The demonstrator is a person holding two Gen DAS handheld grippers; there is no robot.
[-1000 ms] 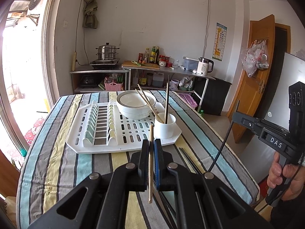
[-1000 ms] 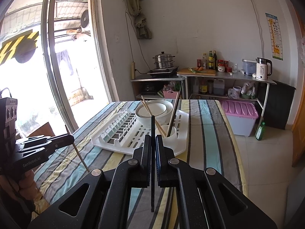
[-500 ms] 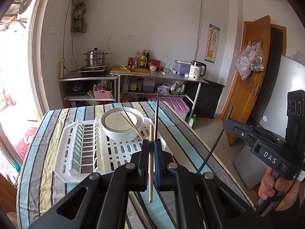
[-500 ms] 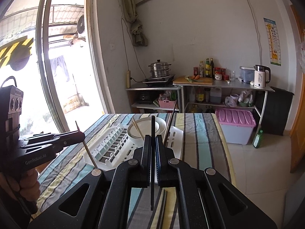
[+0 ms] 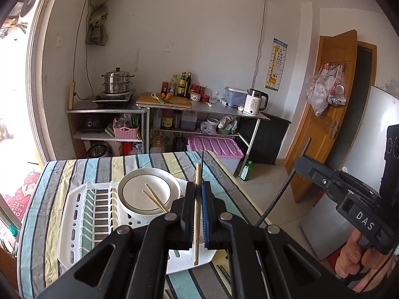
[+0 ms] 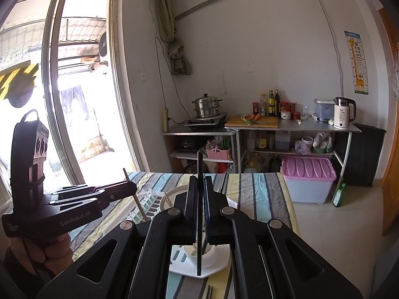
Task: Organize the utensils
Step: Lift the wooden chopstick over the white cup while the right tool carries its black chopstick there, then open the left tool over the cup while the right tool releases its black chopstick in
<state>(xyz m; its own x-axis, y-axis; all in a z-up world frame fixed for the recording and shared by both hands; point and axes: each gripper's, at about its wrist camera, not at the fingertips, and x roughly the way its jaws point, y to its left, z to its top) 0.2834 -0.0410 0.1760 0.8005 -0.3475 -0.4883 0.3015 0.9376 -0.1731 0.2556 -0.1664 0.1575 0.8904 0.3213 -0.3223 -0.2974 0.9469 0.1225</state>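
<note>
My left gripper point(image 5: 197, 194) is shut on a wooden chopstick point(image 5: 197, 214), held upright above the white drying rack point(image 5: 74, 219). My right gripper point(image 6: 199, 186) is shut on a black chopstick point(image 6: 199, 214), upright above the white utensil cup point(image 6: 212, 253) on the rack's corner. A white bowl point(image 5: 147, 199) on the rack holds two wooden chopsticks point(image 5: 154, 200). In the left wrist view the right gripper point(image 5: 303, 162) shows at the right with the black chopstick point(image 5: 279, 194). In the right wrist view the left gripper point(image 6: 129, 186) shows at the left.
The table has a striped cloth point(image 5: 49, 174). More dark chopsticks point(image 5: 223, 274) lie on the cloth by the rack's near corner. Behind the table stand metal shelves point(image 5: 199, 107) with a pot, bottles and a kettle, and a pink-lidded bin point(image 5: 214, 147).
Both grippers have risen and tilted, so the rack and bowl sit lower in view. Each keeps its chopstick. The right gripper is now right above the cup.
</note>
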